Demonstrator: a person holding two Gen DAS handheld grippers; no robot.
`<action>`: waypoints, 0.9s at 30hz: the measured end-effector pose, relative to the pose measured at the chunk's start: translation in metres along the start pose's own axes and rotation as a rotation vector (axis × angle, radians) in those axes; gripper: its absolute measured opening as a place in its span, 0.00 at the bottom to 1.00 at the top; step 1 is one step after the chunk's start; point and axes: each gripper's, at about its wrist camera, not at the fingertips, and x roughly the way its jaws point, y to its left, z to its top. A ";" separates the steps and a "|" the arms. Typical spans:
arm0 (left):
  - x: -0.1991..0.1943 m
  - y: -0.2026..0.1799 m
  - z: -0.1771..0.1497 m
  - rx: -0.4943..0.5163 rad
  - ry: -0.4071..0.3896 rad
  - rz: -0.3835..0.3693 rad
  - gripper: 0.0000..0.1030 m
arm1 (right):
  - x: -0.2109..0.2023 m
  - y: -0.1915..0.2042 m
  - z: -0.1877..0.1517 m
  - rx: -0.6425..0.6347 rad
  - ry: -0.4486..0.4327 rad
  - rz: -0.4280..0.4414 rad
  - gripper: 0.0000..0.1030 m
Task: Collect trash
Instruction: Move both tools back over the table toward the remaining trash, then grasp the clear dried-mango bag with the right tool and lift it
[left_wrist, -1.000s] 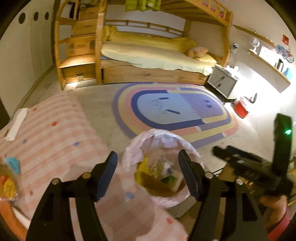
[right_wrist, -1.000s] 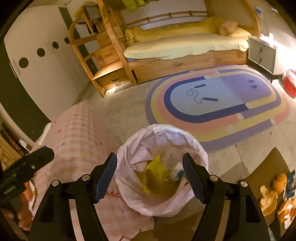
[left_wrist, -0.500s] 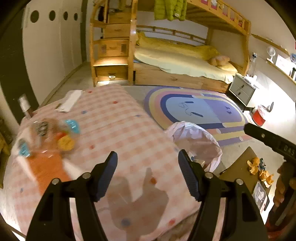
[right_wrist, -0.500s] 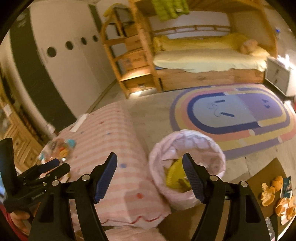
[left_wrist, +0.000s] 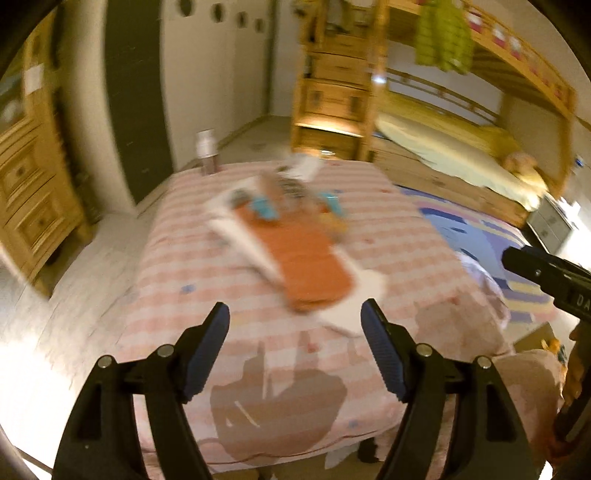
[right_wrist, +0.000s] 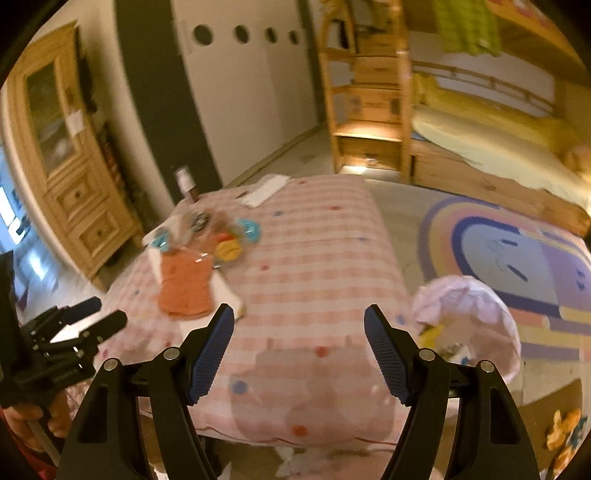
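A table with a pink checked cloth (right_wrist: 314, 240) bears an orange packet (right_wrist: 186, 282) on white paper, a clear bag of coloured pieces (right_wrist: 218, 236), a folded white paper (right_wrist: 264, 190) and a small bottle (right_wrist: 186, 184). The pink-lined trash bin (right_wrist: 469, 306) stands at the table's right edge with yellow scraps inside. My right gripper (right_wrist: 299, 310) hangs open over the cloth's near part, empty. My left gripper (left_wrist: 294, 306) is opening just short of the blurred orange packet (left_wrist: 306, 258), with nothing between its fingers. It also shows as the left gripper (right_wrist: 103, 314) at the table's left side.
A wooden bunk bed (right_wrist: 480, 147) with steps (right_wrist: 369, 110) fills the back right, and a striped oval rug (right_wrist: 517, 251) lies before it. A wooden cabinet (right_wrist: 70, 158) stands at the left wall. Orange soft toys (right_wrist: 565, 432) lie on the floor by the bin.
Both views have swung left from above the trash bin to the table. The bin has slid to the right edge, and the orange packet and bag have come toward the middle.
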 end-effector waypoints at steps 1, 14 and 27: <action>0.001 0.013 -0.001 -0.019 0.002 0.025 0.69 | 0.007 0.009 0.001 -0.016 0.007 0.007 0.71; 0.017 0.081 0.005 -0.107 -0.003 0.153 0.70 | 0.079 0.077 0.020 -0.198 0.046 0.035 0.68; 0.057 0.099 0.029 -0.126 0.014 0.166 0.70 | 0.147 0.106 0.038 -0.306 0.064 0.062 0.63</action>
